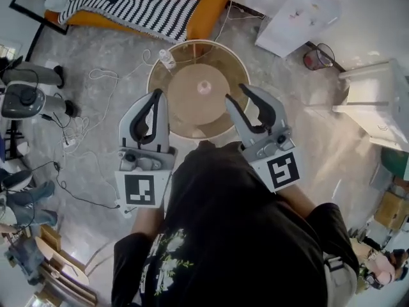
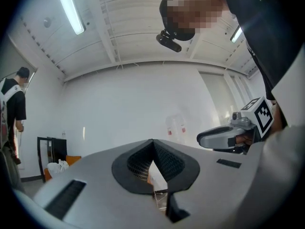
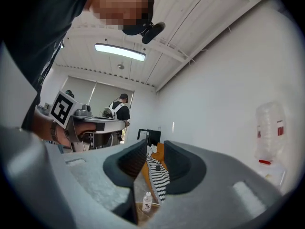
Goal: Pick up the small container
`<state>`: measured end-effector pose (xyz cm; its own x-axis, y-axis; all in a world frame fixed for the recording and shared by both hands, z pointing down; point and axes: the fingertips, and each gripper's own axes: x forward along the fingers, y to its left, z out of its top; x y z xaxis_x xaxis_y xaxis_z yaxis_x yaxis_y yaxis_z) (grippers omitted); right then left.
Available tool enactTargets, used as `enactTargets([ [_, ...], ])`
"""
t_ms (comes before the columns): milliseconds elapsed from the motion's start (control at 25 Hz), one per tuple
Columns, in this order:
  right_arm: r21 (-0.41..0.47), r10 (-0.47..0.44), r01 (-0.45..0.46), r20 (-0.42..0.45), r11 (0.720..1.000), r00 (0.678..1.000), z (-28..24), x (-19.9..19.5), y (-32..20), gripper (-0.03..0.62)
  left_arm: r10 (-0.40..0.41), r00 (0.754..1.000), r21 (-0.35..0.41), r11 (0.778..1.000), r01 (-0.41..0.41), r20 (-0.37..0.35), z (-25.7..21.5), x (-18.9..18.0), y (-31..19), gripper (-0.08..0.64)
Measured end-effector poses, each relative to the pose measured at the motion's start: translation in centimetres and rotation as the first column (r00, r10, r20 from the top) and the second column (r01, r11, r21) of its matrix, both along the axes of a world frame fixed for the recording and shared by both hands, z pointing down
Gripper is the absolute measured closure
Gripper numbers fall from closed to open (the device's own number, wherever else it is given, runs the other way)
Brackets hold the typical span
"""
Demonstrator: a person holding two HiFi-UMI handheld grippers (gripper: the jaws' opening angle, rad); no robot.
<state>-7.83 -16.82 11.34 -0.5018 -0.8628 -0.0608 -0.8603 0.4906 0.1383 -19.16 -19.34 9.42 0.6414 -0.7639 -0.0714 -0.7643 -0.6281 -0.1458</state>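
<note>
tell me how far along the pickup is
Nothing looks done: the small bottle stands untouched at the far edge of the round table. In hand: both grippers hover at its near edge, the right gripper with jaws apart and empty, the left gripper with jaws together. Still to do: reach the bottle, close, lift.

Sm. container [image 1: 167, 59] on rnd table [image 1: 185, 98] rim

round table [image 1: 185, 88]: wooden, set mid-floor
sofa [image 1: 211, 5]: orange, placed at floor's far edge
striped blanket [image 1: 137, 8]: black-white, draped over sofa's seat
cables [image 1: 77, 130]: strewn on floor, left of table
waste basket [image 1: 317, 56]: mesh, far right of floor
white shelf [image 1: 377, 98]: placed at floor's right edge
person [image 3: 119, 111]: seen standing far off
ceiling light [image 3: 120, 52]: lit
</note>
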Motion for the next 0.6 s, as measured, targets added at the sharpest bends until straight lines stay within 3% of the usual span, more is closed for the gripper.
enactTargets([
  [280,-0.029,0.011,-0.011,-0.026,1.0,1.0,0.5,1.7,-2.8,0.476,0.034,0.999,-0.062,0.997,-0.035,-0.012,1.4,2.3,-2.9,0.563],
  [440,-0.033,-0.017,0.016,-0.033,0.999,0.999,1.3,3.5,-3.6,0.468,0.0,1.0,-0.073,0.997,-0.002,-0.029,1.6,3.7,-3.4,0.563],
  [600,-0.038,-0.055,0.054,-0.013,0.998,0.998,1.9,4.1,-4.4,0.468,-0.047,0.999,-0.077,0.996,0.047,0.002,2.3,4.1,-3.1,0.563],
])
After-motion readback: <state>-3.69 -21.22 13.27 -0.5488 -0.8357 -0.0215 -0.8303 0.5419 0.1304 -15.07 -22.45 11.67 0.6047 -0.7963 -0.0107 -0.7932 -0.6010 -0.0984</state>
